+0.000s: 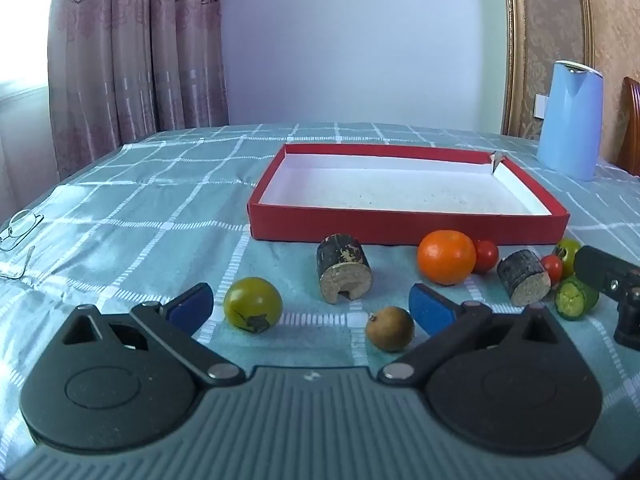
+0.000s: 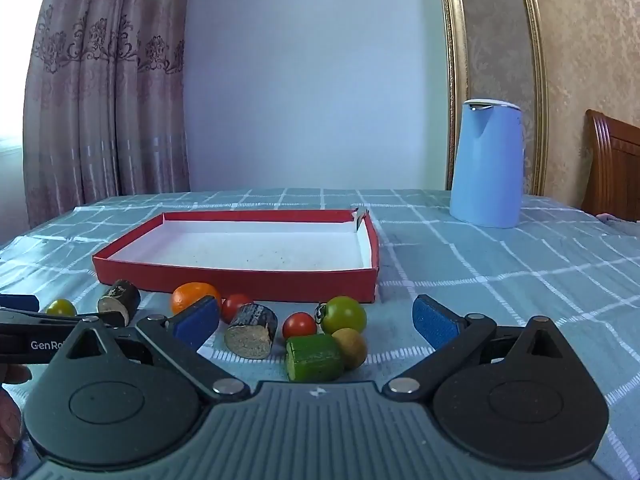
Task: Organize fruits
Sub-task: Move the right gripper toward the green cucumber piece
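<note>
A shallow red box [image 1: 400,226] with a white inside lies on the checked cloth; it also shows in the right wrist view [image 2: 240,280]. In front of it lie an orange [image 1: 446,257], red cherry tomatoes [image 1: 486,255], a green tomato [image 1: 253,305], a brown longan [image 1: 389,328], two dark sugarcane pieces [image 1: 343,274] and a cucumber piece [image 2: 314,358]. My left gripper [image 1: 312,308] is open, with the green tomato and longan between its fingers. My right gripper [image 2: 316,320] is open above the cucumber piece, a red tomato [image 2: 299,325] and a green tomato [image 2: 344,314].
A light blue kettle [image 2: 486,164] stands at the back right. Glasses [image 1: 18,228] lie at the table's left edge. A wooden chair [image 2: 616,164] stands at the far right. Curtains hang behind on the left.
</note>
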Motion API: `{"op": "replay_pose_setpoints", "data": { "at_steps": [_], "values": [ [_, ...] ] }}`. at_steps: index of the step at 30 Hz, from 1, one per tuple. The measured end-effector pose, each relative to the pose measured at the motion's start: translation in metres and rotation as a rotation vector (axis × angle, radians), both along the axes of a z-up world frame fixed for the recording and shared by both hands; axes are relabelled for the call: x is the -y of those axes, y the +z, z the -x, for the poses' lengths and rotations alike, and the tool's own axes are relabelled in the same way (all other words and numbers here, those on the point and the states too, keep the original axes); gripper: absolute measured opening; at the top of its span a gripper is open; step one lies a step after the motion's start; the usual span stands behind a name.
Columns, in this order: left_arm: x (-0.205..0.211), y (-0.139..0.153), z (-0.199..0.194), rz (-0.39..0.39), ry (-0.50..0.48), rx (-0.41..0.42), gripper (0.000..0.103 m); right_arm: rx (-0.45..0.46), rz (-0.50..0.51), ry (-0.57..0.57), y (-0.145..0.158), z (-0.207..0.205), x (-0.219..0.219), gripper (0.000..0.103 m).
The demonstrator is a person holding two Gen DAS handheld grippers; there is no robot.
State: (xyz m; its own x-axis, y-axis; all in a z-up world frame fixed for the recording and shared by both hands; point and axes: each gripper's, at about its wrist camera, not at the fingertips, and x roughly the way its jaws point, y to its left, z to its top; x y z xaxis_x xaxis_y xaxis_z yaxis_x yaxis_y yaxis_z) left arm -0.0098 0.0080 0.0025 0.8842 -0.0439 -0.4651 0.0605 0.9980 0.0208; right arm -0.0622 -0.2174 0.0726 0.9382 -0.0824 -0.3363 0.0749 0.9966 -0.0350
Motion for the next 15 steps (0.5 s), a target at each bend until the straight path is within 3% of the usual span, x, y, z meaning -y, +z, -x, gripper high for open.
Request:
{"op": "replay_pose_setpoints", "data": {
  "at_steps": [6, 15],
  "values": [
    [-0.0003, 0.0011, 0.0038, 0.002, 0.005, 0.024, 0.103, 0.014, 0.038, 0.005, -0.0025, 0.0016, -0.0070, 0.103],
    [-0.0001, 0.0014, 0.0049, 0.004, -0.009, 0.031, 0.103, 0.018, 0.015, 0.004, -0.0007, 0.0035, -0.0041, 0.103]
  ]
}}
